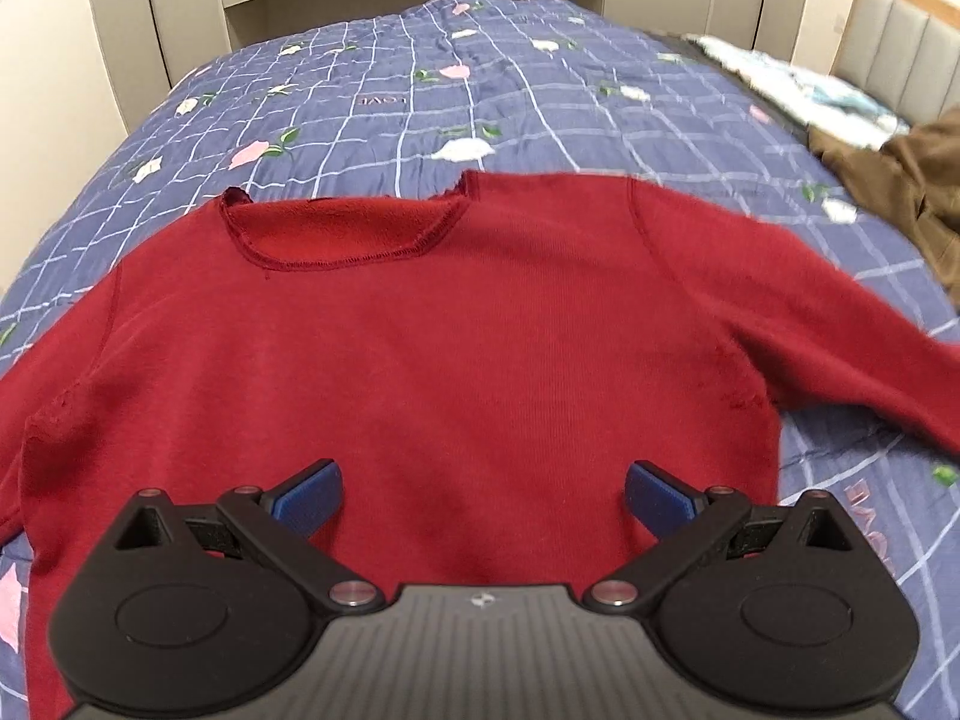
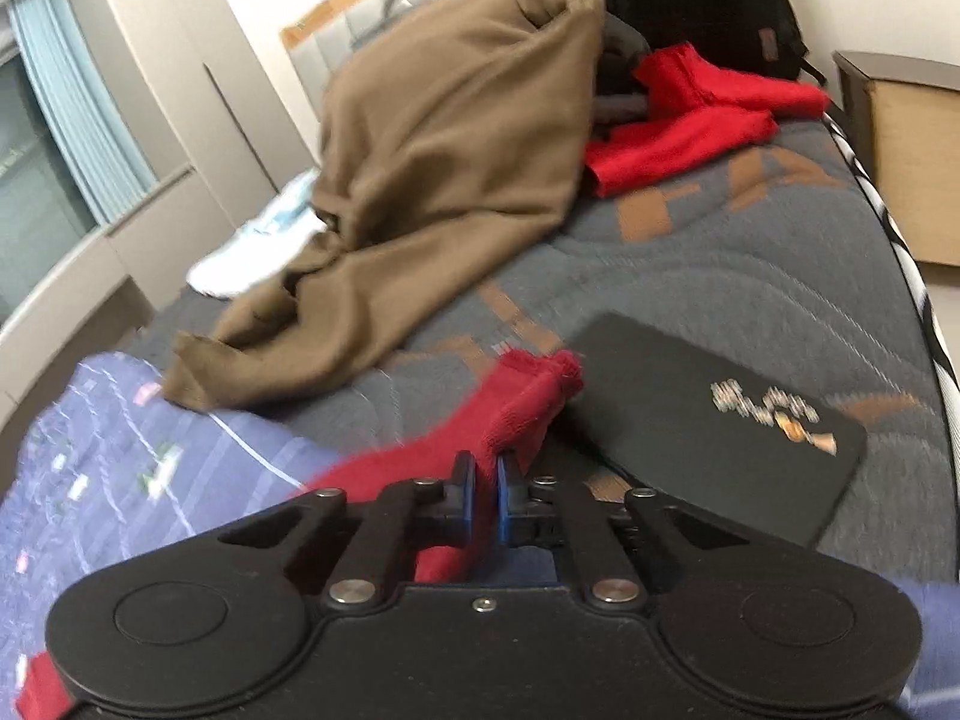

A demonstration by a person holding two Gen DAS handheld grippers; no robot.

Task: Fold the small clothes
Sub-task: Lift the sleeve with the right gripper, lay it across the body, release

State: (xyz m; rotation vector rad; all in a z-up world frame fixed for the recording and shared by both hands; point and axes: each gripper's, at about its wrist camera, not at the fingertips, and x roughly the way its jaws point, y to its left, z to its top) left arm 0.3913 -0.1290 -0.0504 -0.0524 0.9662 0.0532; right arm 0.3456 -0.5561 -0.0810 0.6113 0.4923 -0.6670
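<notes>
A: Sweater point(image 1: 456, 324), dark red, lies flat on a blue checked quilt point(image 1: 372, 96) over the bed; cupboards stand behind.

B: Grippers?

A: Left gripper point(image 1: 483, 501) hovers over the hem, fingers spread, nothing between. Right gripper point(image 2: 486, 471) has its fingers pinching the sleeve cuff point(image 2: 528, 396).

B: Surroundings?

A: Brown garment point(image 2: 444, 162), red cloth point(image 2: 690, 132) and a black pad point(image 2: 690, 420) on the grey mattress point(image 2: 708, 264).

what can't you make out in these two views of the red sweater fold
- Left wrist view: the red sweater hem, hidden behind the open left tongs; its left sleeve end, cut off by the picture edge.
- Right wrist view: how much sleeve cuff the shut right tongs pinch, blurred.
- Right wrist view: the print on the black pad, smeared.
</notes>
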